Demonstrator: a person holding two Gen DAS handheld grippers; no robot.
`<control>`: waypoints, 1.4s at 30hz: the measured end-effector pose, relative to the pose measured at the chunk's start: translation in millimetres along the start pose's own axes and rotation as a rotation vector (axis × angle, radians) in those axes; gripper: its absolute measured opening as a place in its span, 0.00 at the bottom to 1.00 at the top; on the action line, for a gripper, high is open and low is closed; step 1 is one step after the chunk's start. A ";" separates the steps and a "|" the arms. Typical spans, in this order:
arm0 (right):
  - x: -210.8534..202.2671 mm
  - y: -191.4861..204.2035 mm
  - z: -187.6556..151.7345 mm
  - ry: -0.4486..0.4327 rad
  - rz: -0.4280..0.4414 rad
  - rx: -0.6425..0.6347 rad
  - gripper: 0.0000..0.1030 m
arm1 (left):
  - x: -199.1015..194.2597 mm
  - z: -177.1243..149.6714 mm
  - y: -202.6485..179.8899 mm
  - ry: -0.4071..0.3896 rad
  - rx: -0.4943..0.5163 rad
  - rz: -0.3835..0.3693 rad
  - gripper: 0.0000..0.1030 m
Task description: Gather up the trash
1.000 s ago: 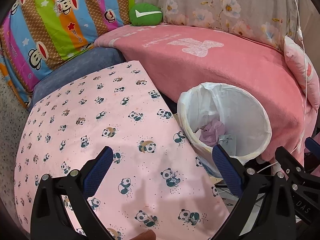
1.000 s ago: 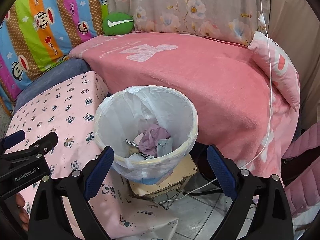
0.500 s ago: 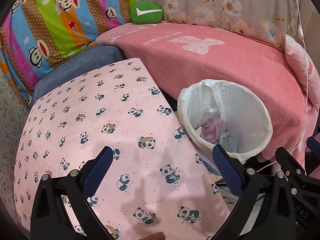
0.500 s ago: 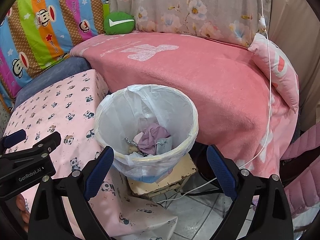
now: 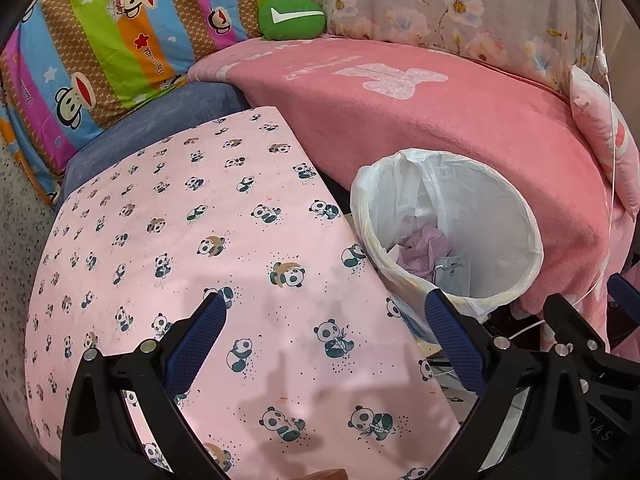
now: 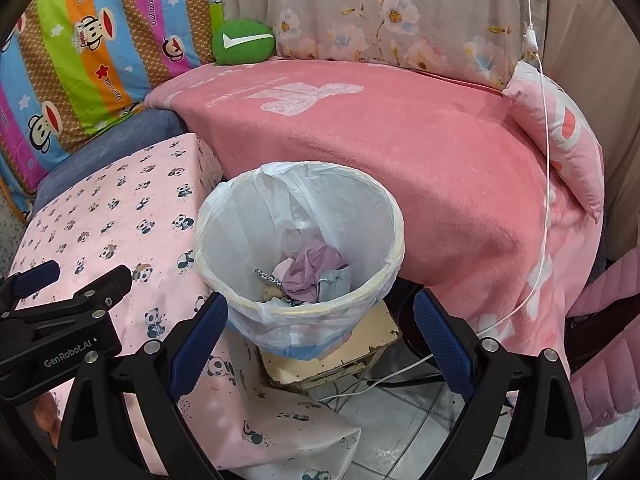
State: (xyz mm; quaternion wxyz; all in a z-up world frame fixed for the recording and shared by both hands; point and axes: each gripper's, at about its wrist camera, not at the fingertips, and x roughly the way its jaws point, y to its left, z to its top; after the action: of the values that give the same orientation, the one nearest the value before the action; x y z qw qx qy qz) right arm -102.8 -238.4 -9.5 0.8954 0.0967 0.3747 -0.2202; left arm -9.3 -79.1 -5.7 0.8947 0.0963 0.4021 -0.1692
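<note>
Trash (image 6: 310, 276) in the bin (image 6: 396, 248) beside the panda-cloth surface (image 5: 180, 220) looks light, soft & crumply, best pinched at a raised fold, w/ left gripper (image 5: 322, 318) & right gripper (image 6: 320, 318) both spread wide, empty.

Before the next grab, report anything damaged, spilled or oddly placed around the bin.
The lined bin stands on a small cream stand whose front edge looks chipped and worn. White cables trail loose on the floor beneath. No trash appears spilled outside the bin.
</note>
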 end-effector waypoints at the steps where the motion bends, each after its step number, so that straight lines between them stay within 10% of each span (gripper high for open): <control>1: 0.0 -0.3 -0.3 0.000 0.000 0.001 0.90 | 0.6 -0.2 -0.3 0.003 0.000 0.003 0.92; 42: 11.8 -10.9 -1.5 0.021 -0.004 0.022 0.90 | 6.8 -10.4 -6.1 0.022 0.004 -0.004 0.93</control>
State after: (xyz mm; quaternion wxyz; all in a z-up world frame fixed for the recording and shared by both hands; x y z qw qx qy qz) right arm -101.5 -251.4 -19.0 0.8899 0.1081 0.3817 -0.2252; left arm -14.5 -83.1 -17.9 0.8897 0.0992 0.4115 -0.1709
